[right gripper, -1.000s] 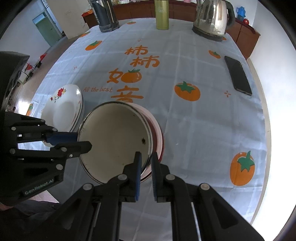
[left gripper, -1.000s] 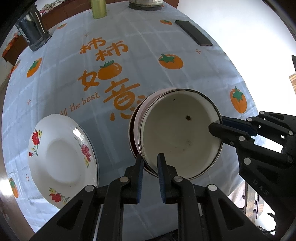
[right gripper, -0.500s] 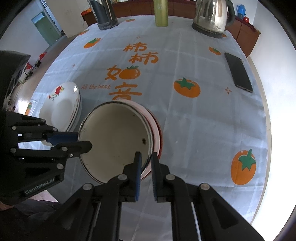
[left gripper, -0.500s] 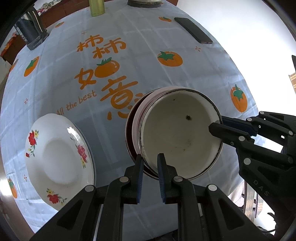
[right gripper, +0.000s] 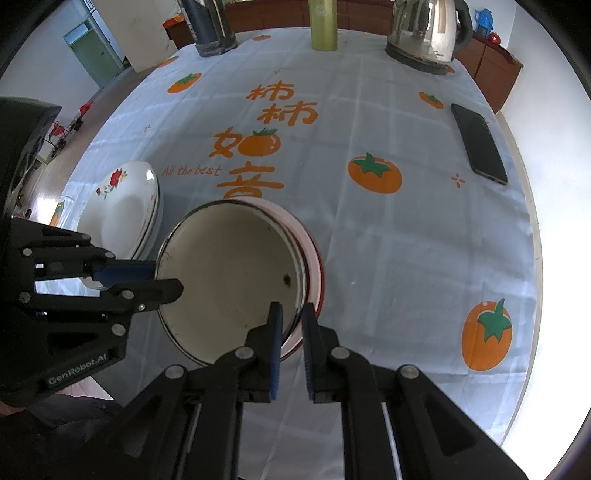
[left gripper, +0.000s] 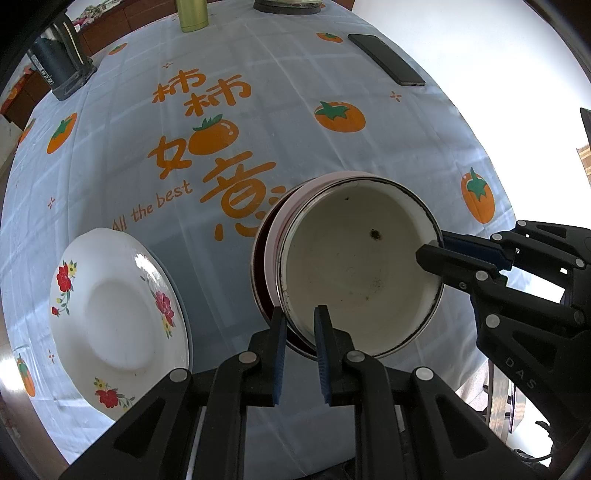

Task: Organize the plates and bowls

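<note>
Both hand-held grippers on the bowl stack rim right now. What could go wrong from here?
1. The left hand-held gripper and right hand-held gripper pinch only the thin rim of the cream bowl; uneven pull may tip it or let it slip.
2. The pink bowl nested below sits off-centre and might drop or shift.
3. The stack is near the table edge and the floral plate; a drop could hit either.

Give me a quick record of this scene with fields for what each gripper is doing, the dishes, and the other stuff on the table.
left gripper: shut on the rim of the enamel bowl
right gripper: shut on the same bowl's opposite rim
bowl stack: enamel bowl nested in a pink bowl with a dark red one beneath
floral plate: on the tablecloth, beside the stack
other items: phone, kettle, green bottle
</note>
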The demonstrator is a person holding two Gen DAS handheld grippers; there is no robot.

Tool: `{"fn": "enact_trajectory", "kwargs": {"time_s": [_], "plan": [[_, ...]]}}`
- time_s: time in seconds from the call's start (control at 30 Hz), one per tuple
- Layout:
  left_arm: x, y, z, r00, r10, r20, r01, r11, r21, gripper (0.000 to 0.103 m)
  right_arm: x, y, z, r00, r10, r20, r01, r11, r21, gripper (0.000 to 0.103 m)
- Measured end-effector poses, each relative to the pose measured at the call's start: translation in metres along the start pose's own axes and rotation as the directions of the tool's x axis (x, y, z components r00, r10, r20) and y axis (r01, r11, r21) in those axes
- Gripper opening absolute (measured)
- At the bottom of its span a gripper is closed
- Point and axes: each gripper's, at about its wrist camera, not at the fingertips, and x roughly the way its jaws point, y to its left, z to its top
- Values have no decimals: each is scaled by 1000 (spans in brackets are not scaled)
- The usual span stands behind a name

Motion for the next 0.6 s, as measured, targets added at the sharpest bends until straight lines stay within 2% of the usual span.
{"fn": "enact_trajectory", "kwargs": {"time_s": [0.13,0.2,0.23,0.27,0.3,0.43,0.6], "plan": [[0,0,0,1000,-6,-1,6,1000,-3,17,0,0,0,1000,1,-1,-1,1000,0,12],[1,-1,0,1000,1,-7,-1,1000,-1,22,1,1,0,1000,2,-2,-2,1000,-3,15],[2,-2,0,1000,-4,-12,4,1000,-1,28,1,2,0,1000,4,0,-4,1000,-8,23],[3,-3,0,1000,-3,-14,3,1000,2,29,1,3,0,1000,19,1,-19,1000,-5,45],[3,-4,0,1000,12,-13,-12,1000,6,33,1,3,0,1000,28,5,-28,1000,-3,54],[-3,-1,-1,1000,14,9,-14,1000,-9,45,-3,3,-2,1000,6,25,-6,1000,-1,55],[-7,2,-1,1000,9,22,-8,1000,-27,45,-6,-2,-4,999,8,32,-9,1000,16,58]]}}
